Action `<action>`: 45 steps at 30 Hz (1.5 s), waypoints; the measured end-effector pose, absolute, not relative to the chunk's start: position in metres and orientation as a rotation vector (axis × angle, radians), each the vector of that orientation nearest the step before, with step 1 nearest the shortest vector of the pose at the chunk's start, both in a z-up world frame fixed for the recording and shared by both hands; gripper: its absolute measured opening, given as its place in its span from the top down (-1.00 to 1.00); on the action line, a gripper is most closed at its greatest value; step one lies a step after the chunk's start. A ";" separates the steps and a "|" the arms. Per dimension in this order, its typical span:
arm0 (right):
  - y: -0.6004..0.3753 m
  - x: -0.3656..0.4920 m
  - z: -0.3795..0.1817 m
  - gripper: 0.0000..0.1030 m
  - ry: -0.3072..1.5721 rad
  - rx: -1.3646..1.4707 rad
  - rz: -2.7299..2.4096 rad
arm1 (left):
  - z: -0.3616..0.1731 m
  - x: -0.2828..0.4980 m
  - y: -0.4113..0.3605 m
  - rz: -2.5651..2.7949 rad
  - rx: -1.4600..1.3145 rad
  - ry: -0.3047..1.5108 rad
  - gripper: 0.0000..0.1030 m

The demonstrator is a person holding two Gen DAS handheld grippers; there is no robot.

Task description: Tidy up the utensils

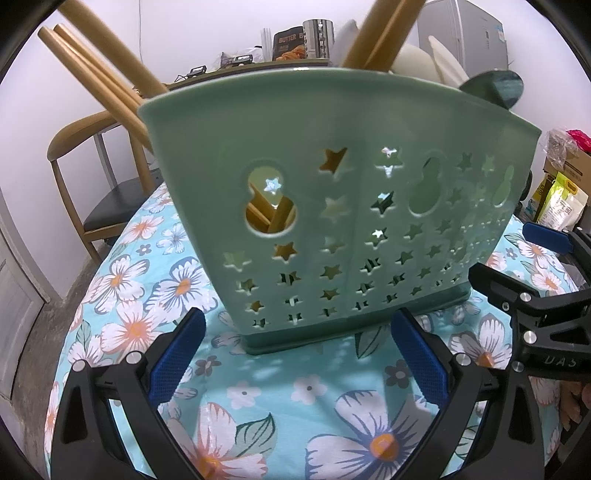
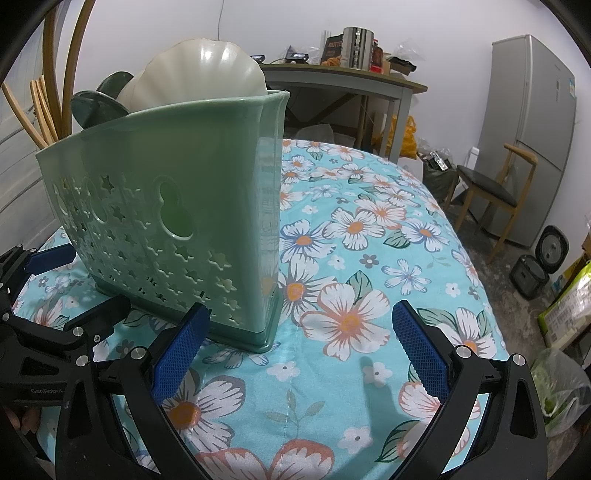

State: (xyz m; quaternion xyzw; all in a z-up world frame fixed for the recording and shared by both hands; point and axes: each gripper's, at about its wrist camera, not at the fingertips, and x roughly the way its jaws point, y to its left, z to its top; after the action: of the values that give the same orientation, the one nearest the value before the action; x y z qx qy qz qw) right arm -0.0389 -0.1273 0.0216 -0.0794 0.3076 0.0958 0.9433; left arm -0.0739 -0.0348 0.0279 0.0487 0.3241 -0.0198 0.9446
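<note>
A pale green plastic utensil caddy (image 1: 332,206) pierced with star and gourd-shaped holes stands upright on the turquoise floral tablecloth (image 1: 288,398), filling the middle of the left wrist view. Long tan wooden chopsticks (image 1: 99,85) lean out of its end compartment toward ten o'clock, and more wooden handles (image 1: 380,33) rise at about one o'clock. Cream scalloped ceramic spoons (image 2: 207,74) and a dark green spoon (image 2: 99,103) stick up from the other end; which compartment each sits in is hard to tell through the blurred wall.

The left gripper (image 1: 297,354) sits at six o'clock just in front of the caddy's base, its blue pads (image 1: 177,358) spread wide and holding nothing. The right gripper (image 2: 301,350) is likewise wide open and empty, its left pad near the caddy's corner, not clearly touching. Each gripper shows at the other's edge, beside the caddy.
</note>
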 end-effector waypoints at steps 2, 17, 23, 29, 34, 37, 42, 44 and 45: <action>-0.127 -0.038 0.022 -0.86 0.628 -0.162 0.195 | 0.028 -0.073 -0.035 -0.040 0.099 0.661 -0.91; -0.126 -0.038 0.022 -0.86 0.627 -0.163 0.195 | 0.029 -0.074 -0.032 -0.033 0.098 0.663 -0.91; -0.126 -0.039 0.022 -0.86 0.627 -0.163 0.196 | 0.029 -0.074 -0.032 -0.031 0.098 0.664 -0.91; -0.126 -0.039 0.022 -0.86 0.627 -0.162 0.197 | 0.029 -0.074 -0.031 -0.028 0.100 0.663 -0.91; -0.125 -0.039 0.023 -0.86 0.625 -0.164 0.191 | 0.029 -0.074 -0.030 -0.029 0.100 0.665 -0.91; -0.124 -0.038 0.022 -0.86 0.627 -0.164 0.190 | 0.030 -0.073 -0.031 -0.027 0.102 0.664 -0.91; -0.124 -0.039 0.023 -0.86 0.624 -0.166 0.190 | 0.030 -0.074 -0.029 -0.027 0.102 0.664 -0.91; -0.122 -0.039 0.022 -0.86 0.624 -0.167 0.189 | 0.030 -0.074 -0.029 -0.028 0.102 0.665 -0.91; -0.123 -0.038 0.022 -0.86 0.624 -0.166 0.190 | 0.030 -0.074 -0.030 -0.027 0.103 0.665 -0.91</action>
State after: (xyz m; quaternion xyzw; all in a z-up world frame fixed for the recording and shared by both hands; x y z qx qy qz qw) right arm -0.0383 -0.1226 0.0223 -0.0815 0.3063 0.0932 0.9438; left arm -0.0742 -0.0295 0.0298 0.0505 0.3263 -0.0135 0.9438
